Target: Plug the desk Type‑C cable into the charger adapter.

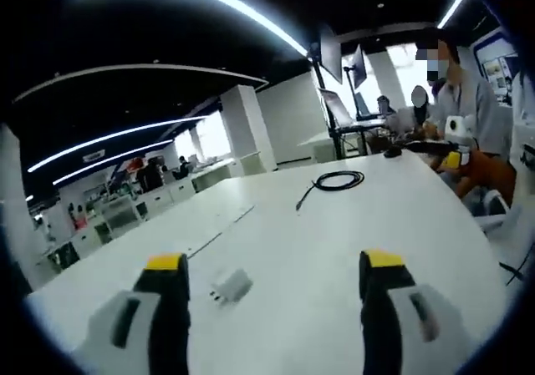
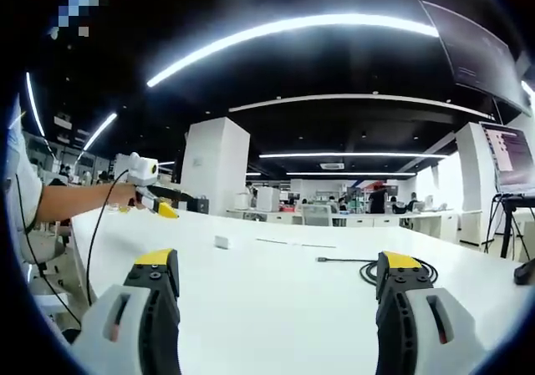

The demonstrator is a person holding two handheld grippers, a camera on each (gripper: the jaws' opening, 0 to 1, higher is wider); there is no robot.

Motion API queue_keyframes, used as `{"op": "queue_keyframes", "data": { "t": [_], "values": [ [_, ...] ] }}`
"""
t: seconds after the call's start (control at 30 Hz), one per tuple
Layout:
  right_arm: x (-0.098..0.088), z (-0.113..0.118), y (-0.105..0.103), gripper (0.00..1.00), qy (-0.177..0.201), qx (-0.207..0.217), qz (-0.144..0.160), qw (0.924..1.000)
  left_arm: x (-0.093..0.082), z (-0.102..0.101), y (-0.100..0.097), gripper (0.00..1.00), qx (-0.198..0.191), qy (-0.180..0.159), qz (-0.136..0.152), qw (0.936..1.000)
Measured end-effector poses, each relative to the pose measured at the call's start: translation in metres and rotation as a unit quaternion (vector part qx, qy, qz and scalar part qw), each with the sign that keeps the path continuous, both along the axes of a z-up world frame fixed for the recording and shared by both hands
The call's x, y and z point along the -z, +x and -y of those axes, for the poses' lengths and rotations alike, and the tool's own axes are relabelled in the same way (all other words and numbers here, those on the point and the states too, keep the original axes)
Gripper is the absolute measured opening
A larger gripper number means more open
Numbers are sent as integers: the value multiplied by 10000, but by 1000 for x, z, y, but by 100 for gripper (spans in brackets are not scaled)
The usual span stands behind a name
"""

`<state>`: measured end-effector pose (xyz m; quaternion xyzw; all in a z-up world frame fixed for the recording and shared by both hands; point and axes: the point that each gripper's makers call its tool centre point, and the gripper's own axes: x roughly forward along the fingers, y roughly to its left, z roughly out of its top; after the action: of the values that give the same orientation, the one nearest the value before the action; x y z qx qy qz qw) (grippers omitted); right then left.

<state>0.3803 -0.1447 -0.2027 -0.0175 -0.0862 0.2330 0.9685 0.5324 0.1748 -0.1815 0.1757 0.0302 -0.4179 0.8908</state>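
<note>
A small white charger adapter (image 1: 230, 287) lies on the white table (image 1: 292, 225), just ahead of my left gripper (image 1: 274, 266) and nearer its left jaw. That gripper is open with nothing between its jaws. A black Type‑C cable (image 1: 338, 179) lies coiled farther out on the table, one end trailing toward me. From the right gripper view the adapter (image 2: 221, 242) is a small white block far across the table, and the cable coil (image 2: 368, 271) sits partly behind the right jaw. My right gripper (image 2: 277, 262) is open and holds nothing.
A person's hand holds the left gripper (image 2: 159, 200) at the table's far left edge. The right gripper (image 1: 456, 151) shows at the table's right edge in the left gripper view. A small dark object (image 1: 393, 151) and monitors on stands (image 1: 343, 66) are beyond the cable.
</note>
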Motion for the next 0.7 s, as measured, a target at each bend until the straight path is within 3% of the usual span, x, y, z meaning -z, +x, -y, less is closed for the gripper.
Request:
{"op": "queue_keyframes", "data": {
  "t": [0.17, 0.3, 0.7],
  "values": [
    [0, -2, 0, 100, 7, -16, -16, 10000, -2, 4, 12, 81, 243, 18, -157, 9996],
    [2, -2, 1, 100, 6, -18, -41, 10000, 3, 7, 25, 81, 445, 274, -313, 9981],
    [6, -1, 4, 100, 8, -2, -101, 9999, 23, 7, 69, 78, 531, 681, -836, 9928]
  ]
}}
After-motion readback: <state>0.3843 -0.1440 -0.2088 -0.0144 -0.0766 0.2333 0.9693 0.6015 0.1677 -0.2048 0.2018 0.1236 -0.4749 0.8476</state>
